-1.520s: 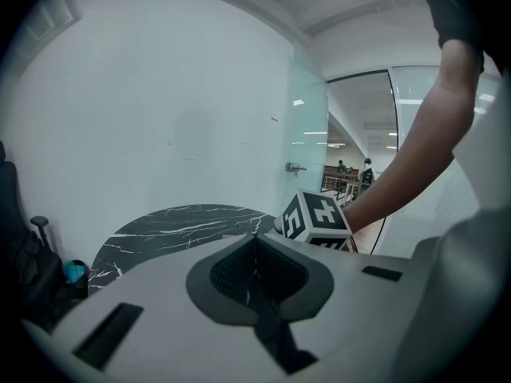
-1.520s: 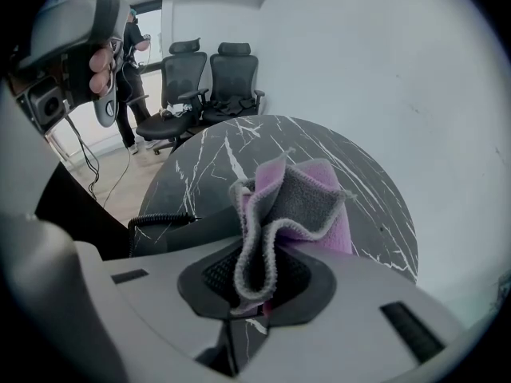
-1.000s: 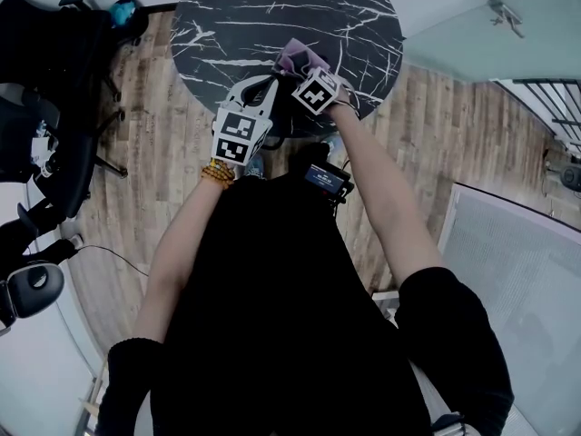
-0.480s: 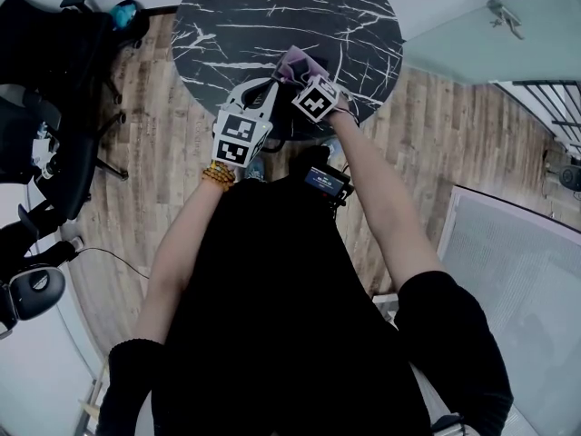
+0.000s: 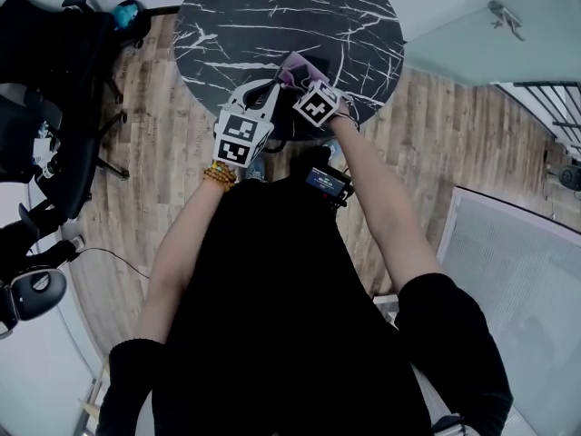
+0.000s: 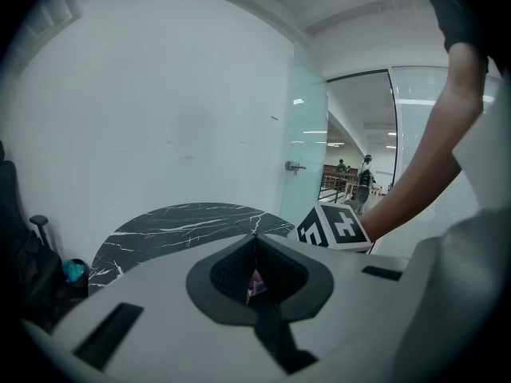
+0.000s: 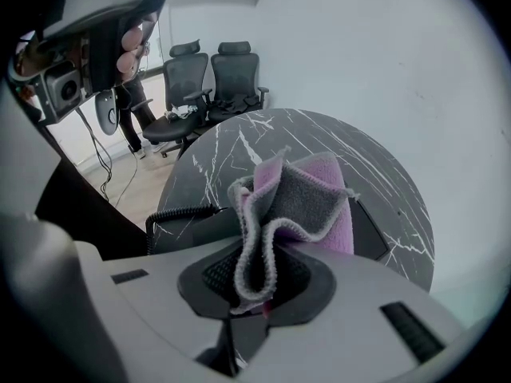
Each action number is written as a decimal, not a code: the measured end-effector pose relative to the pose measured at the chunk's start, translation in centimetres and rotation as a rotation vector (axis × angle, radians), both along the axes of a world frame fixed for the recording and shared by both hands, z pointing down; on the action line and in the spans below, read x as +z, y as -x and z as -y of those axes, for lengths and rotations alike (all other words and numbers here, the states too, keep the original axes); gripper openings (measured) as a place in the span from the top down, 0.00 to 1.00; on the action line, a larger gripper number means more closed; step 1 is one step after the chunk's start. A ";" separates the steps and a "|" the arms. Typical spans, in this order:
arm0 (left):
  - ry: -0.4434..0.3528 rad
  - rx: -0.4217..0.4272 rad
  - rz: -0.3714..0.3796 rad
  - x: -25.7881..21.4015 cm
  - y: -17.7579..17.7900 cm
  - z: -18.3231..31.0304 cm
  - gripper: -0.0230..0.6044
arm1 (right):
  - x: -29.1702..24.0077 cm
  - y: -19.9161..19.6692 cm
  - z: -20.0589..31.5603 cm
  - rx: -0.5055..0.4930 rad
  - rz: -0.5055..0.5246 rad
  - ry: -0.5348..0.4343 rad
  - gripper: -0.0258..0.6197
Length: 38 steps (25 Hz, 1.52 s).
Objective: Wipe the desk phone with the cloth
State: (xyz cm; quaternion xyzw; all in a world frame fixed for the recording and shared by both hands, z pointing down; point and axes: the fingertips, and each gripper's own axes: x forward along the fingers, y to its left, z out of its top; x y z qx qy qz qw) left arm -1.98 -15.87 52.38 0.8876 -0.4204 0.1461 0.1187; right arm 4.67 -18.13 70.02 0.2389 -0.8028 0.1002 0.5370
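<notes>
A pink and grey cloth [image 7: 299, 194] sticks up bunched from my right gripper [image 7: 265, 250], which is shut on it. Under the cloth lies the dark desk phone [image 7: 200, 230] with its coiled cord [image 7: 180, 212], on the round black marble table [image 7: 263, 134]. In the head view the cloth [image 5: 295, 64] is over the phone [image 5: 289, 118] near the table's [image 5: 263, 16] front edge, and my right gripper [image 5: 300, 80] and left gripper [image 5: 270, 89] are side by side. My left gripper [image 6: 255, 238] is shut, jaw tips meeting, nothing clearly held; the right gripper's marker cube [image 6: 334, 228] sits beside it.
Black office chairs [image 5: 54, 89] stand left of the table on the wood floor; two chairs [image 7: 215, 78] show beyond the table. A white wall and a glass partition [image 6: 307, 134] lie behind the table [image 6: 184, 218]. People [image 6: 367, 170] stand far off.
My right gripper has shifted a little toward me with the cloth, across the phone. The left gripper has hardly moved.
</notes>
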 end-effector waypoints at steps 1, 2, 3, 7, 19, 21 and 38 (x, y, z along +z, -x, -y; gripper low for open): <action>0.001 0.000 0.000 0.0 0.0 0.0 0.94 | 0.0 0.0 -0.1 -0.001 -0.001 0.000 0.87; 0.001 0.001 -0.001 0.0 -0.1 0.0 0.94 | -0.1 -0.1 -0.1 -0.002 -0.002 -0.002 0.87; 0.002 0.002 -0.002 0.0 -0.1 0.0 0.94 | -0.2 -0.1 -0.1 -0.001 -0.003 -0.006 0.87; 0.007 0.003 -0.002 0.0 0.0 0.0 0.94 | -0.1 0.0 -0.4 0.000 0.002 -0.002 0.87; 0.016 0.009 0.001 0.4 0.1 0.0 0.94 | 0.8 0.2 -2.0 -0.011 -0.001 0.023 0.87; 0.018 0.011 0.002 0.5 -0.1 0.0 0.94 | 1.0 0.2 -2.2 -0.012 0.001 0.023 0.87; 0.023 0.022 0.015 0.9 -0.2 -0.1 0.94 | 1.9 0.7 -4.2 0.007 0.026 0.054 0.88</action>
